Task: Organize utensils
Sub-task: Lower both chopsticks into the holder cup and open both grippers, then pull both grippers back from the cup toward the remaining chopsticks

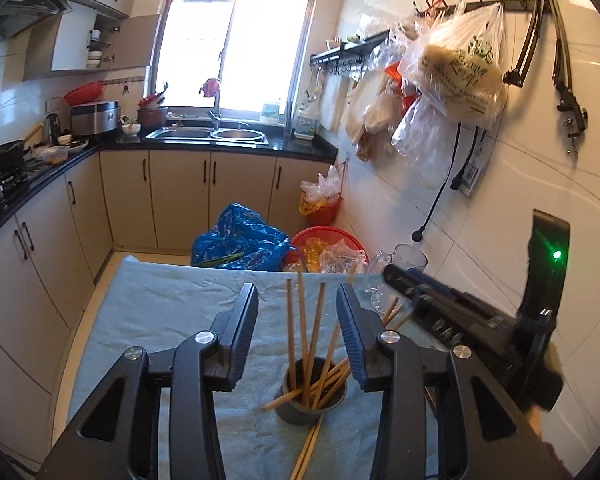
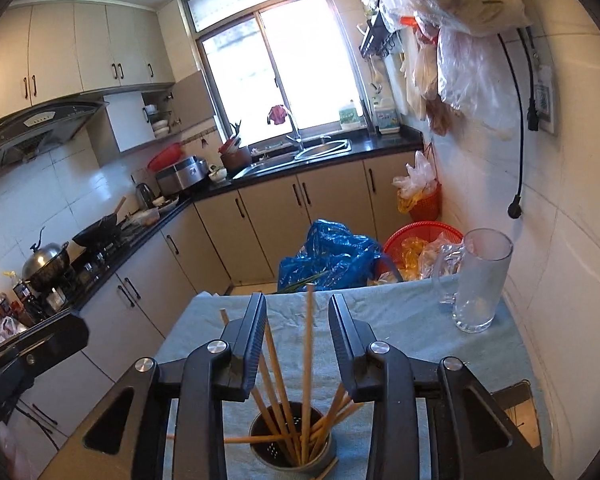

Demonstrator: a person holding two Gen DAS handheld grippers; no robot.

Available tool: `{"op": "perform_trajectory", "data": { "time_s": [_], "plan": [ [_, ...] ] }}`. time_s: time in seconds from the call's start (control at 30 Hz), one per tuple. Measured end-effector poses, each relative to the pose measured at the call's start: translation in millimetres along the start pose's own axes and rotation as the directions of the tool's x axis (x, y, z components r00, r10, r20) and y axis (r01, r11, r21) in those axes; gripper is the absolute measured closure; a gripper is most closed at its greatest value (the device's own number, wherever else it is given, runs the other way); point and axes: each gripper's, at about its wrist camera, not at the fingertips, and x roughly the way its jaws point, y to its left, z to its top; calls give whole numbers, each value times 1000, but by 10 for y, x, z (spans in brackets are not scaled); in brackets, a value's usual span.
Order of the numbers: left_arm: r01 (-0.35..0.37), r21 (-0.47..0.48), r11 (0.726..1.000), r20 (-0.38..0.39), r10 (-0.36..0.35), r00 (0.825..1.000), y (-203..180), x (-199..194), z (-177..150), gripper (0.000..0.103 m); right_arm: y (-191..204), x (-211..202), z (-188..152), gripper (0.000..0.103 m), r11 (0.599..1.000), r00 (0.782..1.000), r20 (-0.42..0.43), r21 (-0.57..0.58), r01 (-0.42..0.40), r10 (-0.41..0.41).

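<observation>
While both my left tongs and right tongs are hanging released, light, stiff, slippery wooden chopsticks are standing in the grey perforated metal cup on the near tabletop; I am judging mid-shaft the safest hold.

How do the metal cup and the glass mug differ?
The metal cup is opaque grey, short and perforated inside; the glass mug is clear, tall and has a handle. The cup holds wooden chopsticks; the mug looks empty. The cup sits near the grippers, the mug at the far corner by the wall. Both stand upright on the blue cloth.
</observation>
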Motion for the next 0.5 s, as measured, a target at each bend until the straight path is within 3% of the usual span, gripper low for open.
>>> {"op": "perform_trajectory", "data": {
  "time_s": [0.3, 0.5],
  "plan": [
    [-14, -38, 999, 16, 15, 1000, 348, -748, -517, 51, -33, -755, -184, 42, 998, 999, 13, -44, 38, -37],
    [-40, -20, 999, -61, 39, 997, 548, -889, -1148, 47, -198, -1103, -765, 36, 991, 989, -113, -104, 79, -91]
  ]
}}
